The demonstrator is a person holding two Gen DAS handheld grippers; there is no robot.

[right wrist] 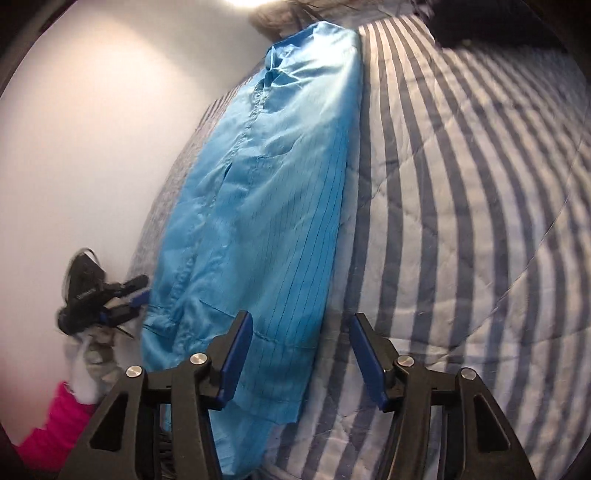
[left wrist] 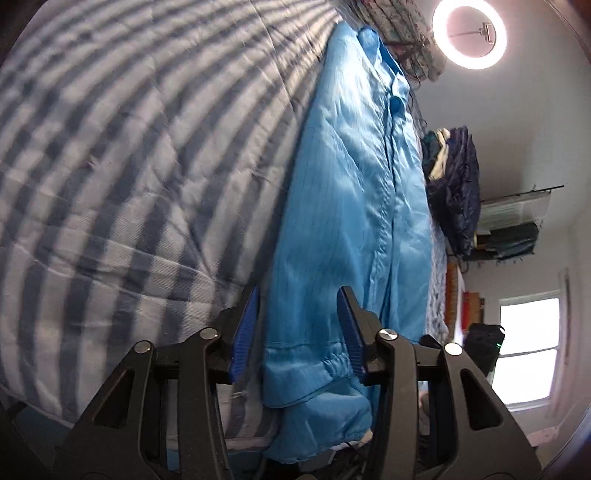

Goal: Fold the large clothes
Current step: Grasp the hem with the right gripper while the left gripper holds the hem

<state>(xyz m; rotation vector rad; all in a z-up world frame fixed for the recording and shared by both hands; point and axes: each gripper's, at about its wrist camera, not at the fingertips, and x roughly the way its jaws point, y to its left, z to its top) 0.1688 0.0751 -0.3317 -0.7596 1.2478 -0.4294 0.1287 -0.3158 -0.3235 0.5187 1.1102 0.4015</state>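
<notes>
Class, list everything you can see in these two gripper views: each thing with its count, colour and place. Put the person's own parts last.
Long shiny blue garment: one, blue, lying lengthwise on the bed.
Striped quilted bedspread: one, grey and white, under the garment.
Round ring light: one, white, glowing above.
Hanging dark clothes: several, mostly navy, by the wall.
Bright window: one, beyond the bed.
Left gripper: black, blue pads, open.
Right gripper: same, open.
Pink sleeve: one, low corner.

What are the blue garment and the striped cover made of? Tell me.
Blue garment: thin, smooth woven cloth with a slight sheen and fine dark lines, probably synthetic. Striped cover: soft matte quilted fabric, shown by stitched lines and puffiness; perhaps cotton.
</notes>
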